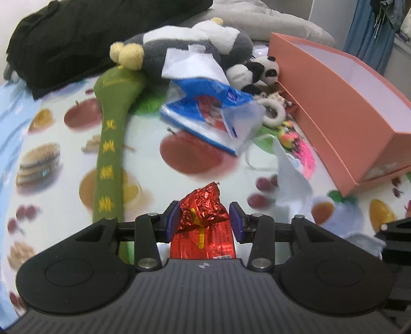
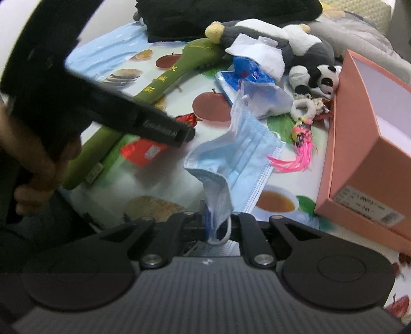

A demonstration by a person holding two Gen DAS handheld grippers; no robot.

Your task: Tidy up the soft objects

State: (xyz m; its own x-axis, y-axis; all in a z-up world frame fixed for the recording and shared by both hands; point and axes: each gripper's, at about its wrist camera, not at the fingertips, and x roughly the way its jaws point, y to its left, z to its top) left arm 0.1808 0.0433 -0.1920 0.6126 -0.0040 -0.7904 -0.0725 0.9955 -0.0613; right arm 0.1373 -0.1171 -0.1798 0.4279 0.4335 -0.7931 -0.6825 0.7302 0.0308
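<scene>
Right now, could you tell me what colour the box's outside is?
Salmon pink; the box shows best in the right wrist view.

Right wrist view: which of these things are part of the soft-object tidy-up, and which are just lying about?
In the job:
- blue face mask, pinched in the right gripper
- panda plush
- grey and white plush
- green padded stick
- pink box, open

Lying about:
- red foil packet, between the left gripper fingers
- blue tissue pack
- black garment

Left gripper [image 1: 204,218] angled downward, jaws clamped on a red wrapper [image 1: 203,221]. Right gripper [image 2: 218,221] angled downward, pinched on a face mask [image 2: 231,154].
</scene>
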